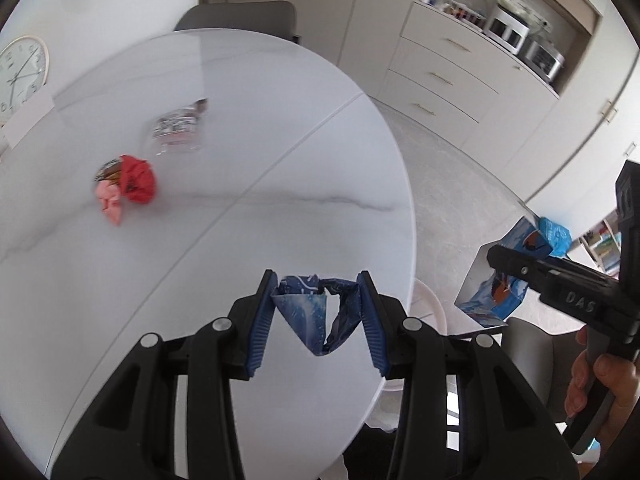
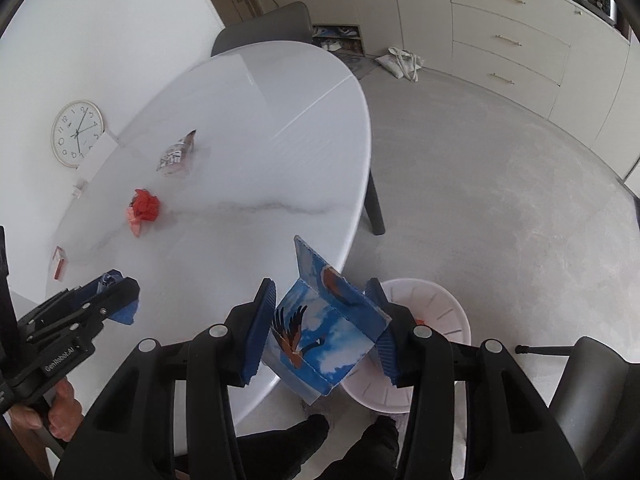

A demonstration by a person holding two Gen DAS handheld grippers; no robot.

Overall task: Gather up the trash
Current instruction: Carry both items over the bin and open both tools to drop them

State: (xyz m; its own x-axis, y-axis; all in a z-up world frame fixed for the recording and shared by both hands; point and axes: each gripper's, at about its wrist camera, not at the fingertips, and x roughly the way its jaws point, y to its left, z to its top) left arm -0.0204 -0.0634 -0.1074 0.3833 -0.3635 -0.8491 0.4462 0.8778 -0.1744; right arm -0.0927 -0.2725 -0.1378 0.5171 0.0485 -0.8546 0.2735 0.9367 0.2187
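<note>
My left gripper (image 1: 318, 316) is shut on a crumpled dark blue wrapper (image 1: 316, 312) and holds it above the near part of the white table (image 1: 240, 240). My right gripper (image 2: 324, 324) is shut on a blue carton with a bird print (image 2: 320, 332), held past the table's edge above a white bin (image 2: 432, 320). The carton also shows in the left wrist view (image 1: 504, 280). A red and pink crumpled wrapper (image 1: 128, 184) and a clear printed wrapper (image 1: 178, 128) lie on the table further out.
A small red and white box (image 2: 60, 264) lies near the table's left edge. A clock (image 2: 76, 132) leans on the wall. A grey chair (image 2: 272, 24) stands at the far end, another (image 2: 592, 392) at the near right. Cabinets line the back.
</note>
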